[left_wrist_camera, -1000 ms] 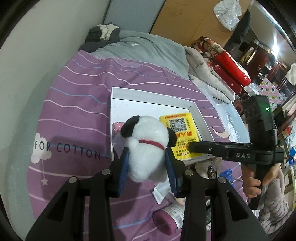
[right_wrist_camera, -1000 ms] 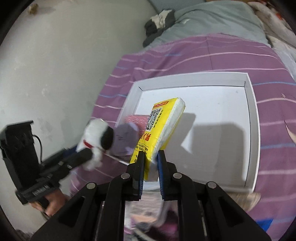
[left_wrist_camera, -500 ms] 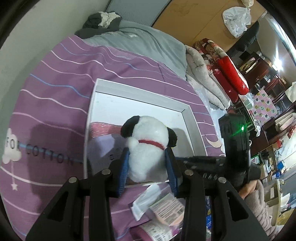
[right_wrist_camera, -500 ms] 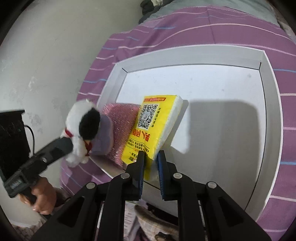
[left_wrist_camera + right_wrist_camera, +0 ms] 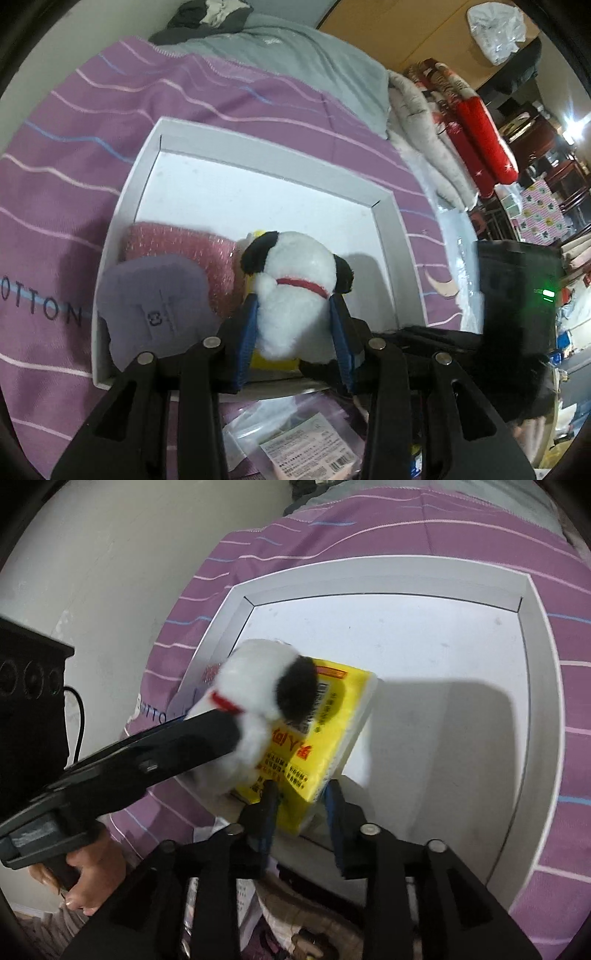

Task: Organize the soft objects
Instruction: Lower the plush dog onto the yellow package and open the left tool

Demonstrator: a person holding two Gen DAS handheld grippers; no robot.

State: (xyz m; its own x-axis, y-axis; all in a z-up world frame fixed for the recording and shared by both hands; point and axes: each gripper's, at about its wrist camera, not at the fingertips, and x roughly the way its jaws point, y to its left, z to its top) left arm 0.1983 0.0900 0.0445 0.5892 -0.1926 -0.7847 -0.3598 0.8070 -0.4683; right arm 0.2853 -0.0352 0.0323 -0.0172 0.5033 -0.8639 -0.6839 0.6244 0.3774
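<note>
Plush dog [image 5: 291, 291] clamped in left tongs [image 5: 293, 332] over white tray [image 5: 266, 166] on the bed.
Right tongs [image 5: 301, 812], parted, straddle yellow tissue pack [image 5: 325, 738]; its print is blurred. Bedspread [image 5: 74, 147] reads "OTTON", cut off.

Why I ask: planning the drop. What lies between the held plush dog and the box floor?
The yellow tissue pack lies under the plush dog, shown in both wrist views.
</note>
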